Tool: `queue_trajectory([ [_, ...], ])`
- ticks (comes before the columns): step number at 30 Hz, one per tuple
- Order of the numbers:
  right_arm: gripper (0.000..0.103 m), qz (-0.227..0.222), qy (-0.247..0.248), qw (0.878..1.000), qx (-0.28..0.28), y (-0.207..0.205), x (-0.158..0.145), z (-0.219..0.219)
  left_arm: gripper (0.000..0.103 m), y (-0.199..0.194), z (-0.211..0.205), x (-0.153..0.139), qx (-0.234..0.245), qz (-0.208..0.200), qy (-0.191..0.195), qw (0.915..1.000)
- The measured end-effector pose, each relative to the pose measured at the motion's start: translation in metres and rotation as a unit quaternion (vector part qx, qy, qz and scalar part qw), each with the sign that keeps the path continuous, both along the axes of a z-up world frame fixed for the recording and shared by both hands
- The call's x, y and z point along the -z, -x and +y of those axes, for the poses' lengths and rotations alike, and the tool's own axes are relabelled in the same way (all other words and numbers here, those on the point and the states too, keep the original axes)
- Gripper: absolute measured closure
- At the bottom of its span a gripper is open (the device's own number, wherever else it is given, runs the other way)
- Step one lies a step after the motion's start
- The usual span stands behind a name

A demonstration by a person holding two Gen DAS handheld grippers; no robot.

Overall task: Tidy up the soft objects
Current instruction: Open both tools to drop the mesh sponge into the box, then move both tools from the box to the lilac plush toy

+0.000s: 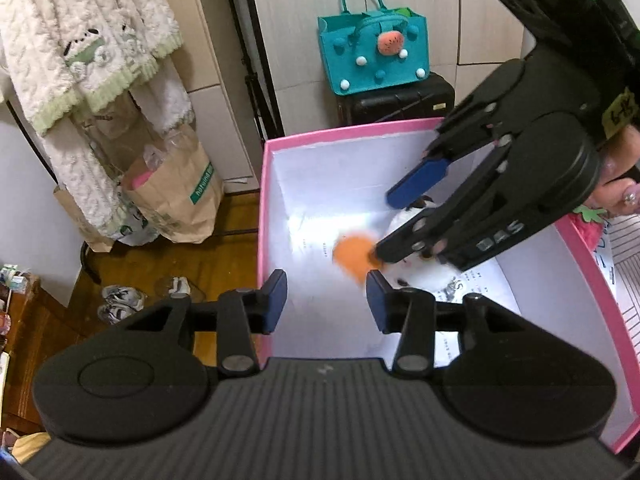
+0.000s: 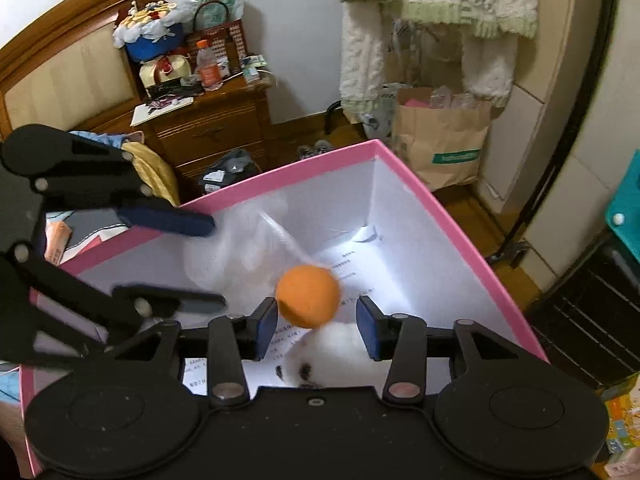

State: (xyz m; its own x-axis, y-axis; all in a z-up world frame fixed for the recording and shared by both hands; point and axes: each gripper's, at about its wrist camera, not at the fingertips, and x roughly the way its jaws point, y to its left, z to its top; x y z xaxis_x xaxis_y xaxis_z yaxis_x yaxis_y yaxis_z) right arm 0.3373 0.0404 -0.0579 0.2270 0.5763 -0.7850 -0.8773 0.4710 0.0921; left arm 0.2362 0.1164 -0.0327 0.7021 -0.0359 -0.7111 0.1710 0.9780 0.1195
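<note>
**Two sets of jaws over one box, and nothing gripped**

Both grippers point down into the pink box [image 1: 266, 200], where the soft things already lie on its white floor: an orange ball [image 2: 308, 296] and a white plush [image 2: 340, 354] with dark face marks.

From the right gripper [image 2: 317, 330], the ball sits at 12 o'clock, just past the blue pads and touching neither; it looks blurred, so it may be loose and rolling or dropping. The plush lies directly under and behind the pads, toward 6 o'clock, partly hidden by the gripper body. It shows no clear long axis. A filmy white wisp, perhaps a thin bag or netting, trails from the ball toward 10 o'clock; what it is I cannot tell.

From the left gripper [image 1: 327, 300], ball [image 1: 354, 254] and plush [image 1: 416, 270] lie at about 1 o'clock, beyond the right-hand pad, with the right gripper [image 1: 400, 228] reaching in from 2 o'clock straight above them. So the right hand is the nearer one.

Both pairs of jaws stand partly apart and empty, no pad pressing on anything. By my reading the things are in the box, and the next call is to lift clear without snagging the wisp.
</note>
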Motion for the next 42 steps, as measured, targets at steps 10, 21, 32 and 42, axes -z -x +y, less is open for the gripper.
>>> queue_trajectory([
  [10,0.054,-0.025,-0.038,0.996,0.076,0.047,-0.043,-0.055,0.038,0.050,0.007,-0.025,0.016,-0.003,0.034,0.9993],
  [21,0.054,-0.035,-0.053,0.992,0.108,0.142,-0.079,-0.110,0.032,0.111,-0.025,-0.065,0.080,-0.012,0.030,0.9963],
  [32,0.050,-0.067,-0.044,0.989,0.121,0.225,-0.092,-0.159,0.032,0.149,-0.071,-0.076,0.125,-0.001,0.037,0.9914],
  [42,0.042,-0.077,-0.045,0.984,0.153,0.277,-0.078,-0.211,0.032,0.166,-0.118,-0.076,0.155,0.006,0.059,0.9862],
])
